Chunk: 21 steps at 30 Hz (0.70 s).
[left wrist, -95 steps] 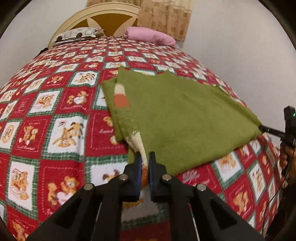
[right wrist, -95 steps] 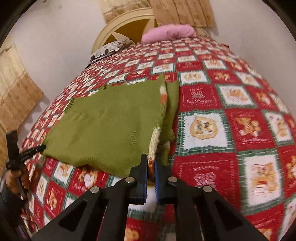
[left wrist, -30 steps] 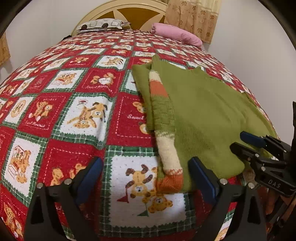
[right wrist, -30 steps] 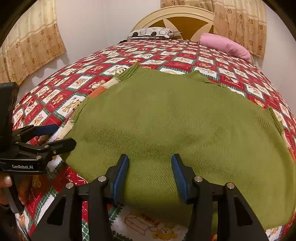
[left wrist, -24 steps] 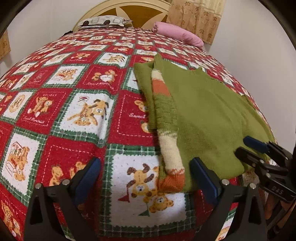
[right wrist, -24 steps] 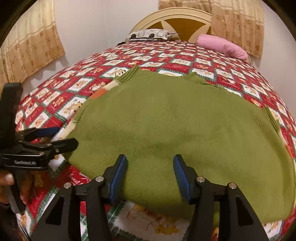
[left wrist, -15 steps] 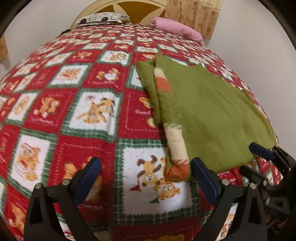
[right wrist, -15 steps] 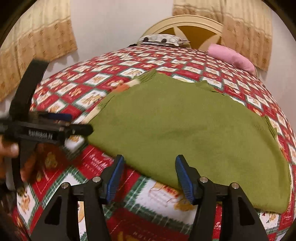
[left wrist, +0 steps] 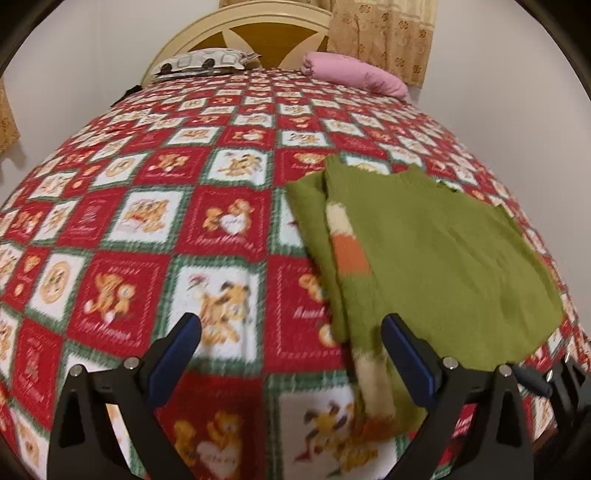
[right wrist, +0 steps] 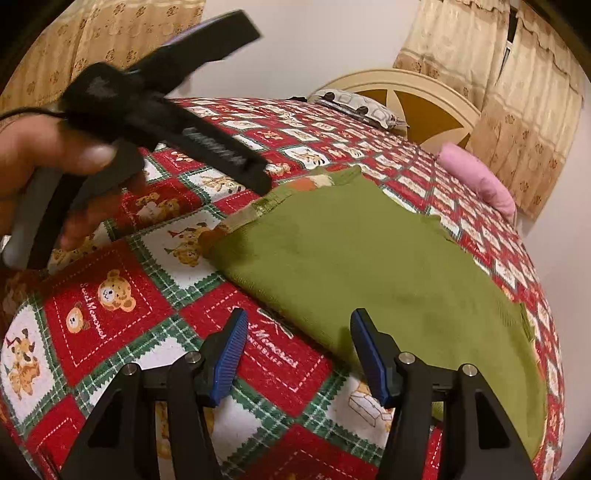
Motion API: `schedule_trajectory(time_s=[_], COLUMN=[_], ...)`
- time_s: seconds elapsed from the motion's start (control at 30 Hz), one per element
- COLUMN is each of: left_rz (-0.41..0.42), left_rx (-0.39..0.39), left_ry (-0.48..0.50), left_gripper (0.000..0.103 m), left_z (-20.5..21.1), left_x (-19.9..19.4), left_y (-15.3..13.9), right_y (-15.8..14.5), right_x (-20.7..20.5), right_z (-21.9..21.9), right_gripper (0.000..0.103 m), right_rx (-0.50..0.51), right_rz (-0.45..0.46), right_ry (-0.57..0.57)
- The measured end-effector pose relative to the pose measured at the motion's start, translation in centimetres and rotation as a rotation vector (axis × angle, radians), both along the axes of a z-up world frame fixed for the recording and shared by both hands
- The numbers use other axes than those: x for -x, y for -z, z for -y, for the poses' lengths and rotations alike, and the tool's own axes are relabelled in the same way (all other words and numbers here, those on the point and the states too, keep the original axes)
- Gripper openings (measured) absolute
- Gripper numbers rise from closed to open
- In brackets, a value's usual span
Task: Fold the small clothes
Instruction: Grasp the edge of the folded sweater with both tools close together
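Observation:
A small green knit sweater lies flat on the bed, with a cream and orange striped sleeve folded along its left edge. It also shows in the right wrist view. My left gripper is open and empty, raised above the bed just left of the sleeve. My right gripper is open and empty, hovering over the sweater's near hem. The left gripper also shows in the right wrist view, held in a hand at upper left.
The bed is covered by a red, white and green teddy-bear quilt. A pink pillow and a patterned pillow lie by the cream headboard. Curtains hang behind; a wall runs along the right.
Both grippers, earlier shut on the sleeve's end, let go and opened. Since then both have lifted and drawn back from the sweater; the left one has swung left over the quilt.

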State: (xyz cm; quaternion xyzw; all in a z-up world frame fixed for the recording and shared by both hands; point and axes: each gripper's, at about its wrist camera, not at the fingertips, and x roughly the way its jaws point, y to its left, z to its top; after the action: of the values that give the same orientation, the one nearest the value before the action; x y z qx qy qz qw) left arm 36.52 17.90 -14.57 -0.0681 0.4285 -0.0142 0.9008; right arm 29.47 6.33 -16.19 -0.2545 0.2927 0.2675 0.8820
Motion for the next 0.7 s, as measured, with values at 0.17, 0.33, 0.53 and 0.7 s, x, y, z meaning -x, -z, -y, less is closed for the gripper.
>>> schedule_trajectory(time_s=[0.17,0.33,0.53,0.7], left_rz=[0.002,0.015,-0.03,-0.074], left_rx=[0.119,0.188,0.186,0.244], left_ry=[0.011,0.038,0.054,0.051], left_gripper=[0.1,0.1,0.083,0.063], left_z=[-0.3,0.6,0.8,0.0], left_x=[-2.3,-4.7,-8.3,-10.1], left_y=[0.2,0.0,1.3,2.6], right_y=[-0.5,-0.1,0.1,0.2], right_x=[-0.2,-0.3,-0.6,-1.2], right_z=[-0.8,-2.9,-4.9,-6.2], right_gripper=[0.059,0.059,0.059,0.058], right_rx=[-0.002,0.05,0.095,0.117], right_rz=[0.026,0.055,0.084,0.097], right_ry=[0.006,-0.002,-0.025,-0.041])
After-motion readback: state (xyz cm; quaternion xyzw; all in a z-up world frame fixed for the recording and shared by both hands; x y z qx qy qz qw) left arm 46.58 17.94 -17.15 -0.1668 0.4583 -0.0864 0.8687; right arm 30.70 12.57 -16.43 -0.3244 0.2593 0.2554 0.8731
